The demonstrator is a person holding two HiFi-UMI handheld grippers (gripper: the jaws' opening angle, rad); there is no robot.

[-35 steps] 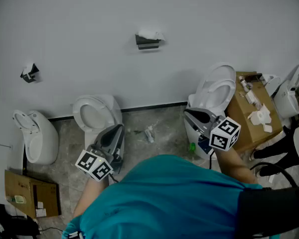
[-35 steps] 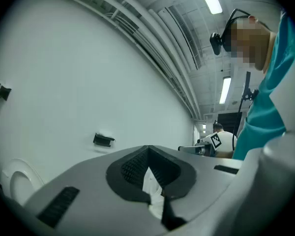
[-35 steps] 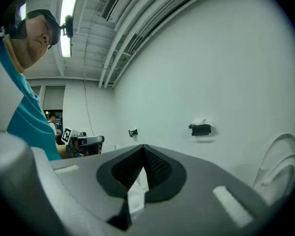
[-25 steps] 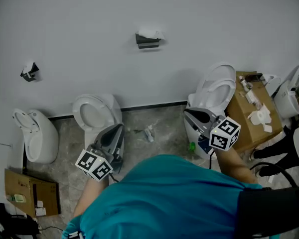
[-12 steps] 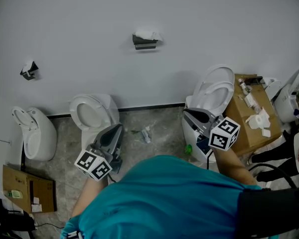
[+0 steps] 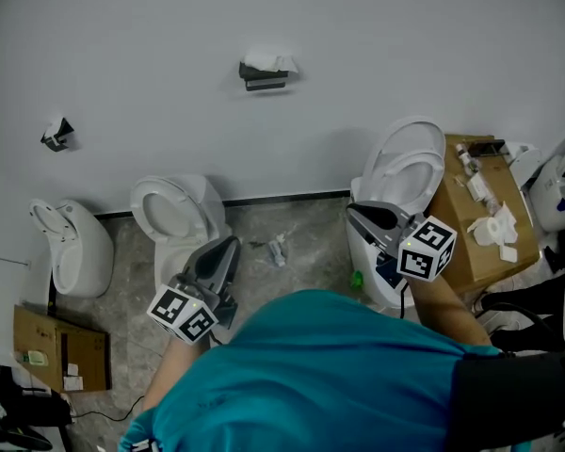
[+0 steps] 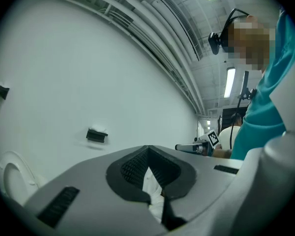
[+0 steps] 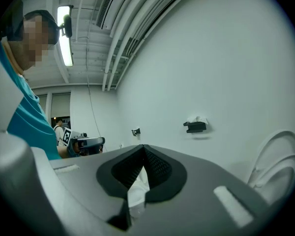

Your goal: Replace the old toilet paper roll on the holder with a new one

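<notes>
The holder (image 6: 264, 81) sits on the white wall, with the old toilet paper roll (image 6: 269, 62) showing as a crumpled white remnant on top of it. Both grippers are well short of the holder and lower than it, one to each side, pointing level toward the wall.

The left gripper (image 6: 230, 242) is below and left of the holder. In the left gripper view its fingers (image 7: 132, 168) are clenched tip to tip with nothing between them, and the holder (image 7: 96, 135) lies up and to the left of the tips, far off.

The right gripper (image 6: 354, 216) is below and right of the holder. Its fingers (image 8: 160, 168) are also pressed together and empty, and the holder (image 8: 194, 127) with the white remnant (image 8: 198, 120) stands up and to the right of the tips, far off.

Further right of the holder, a cardboard box (image 6: 461, 243) on the floor carries white paper rolls (image 6: 494, 224), untouched by either gripper.
</notes>
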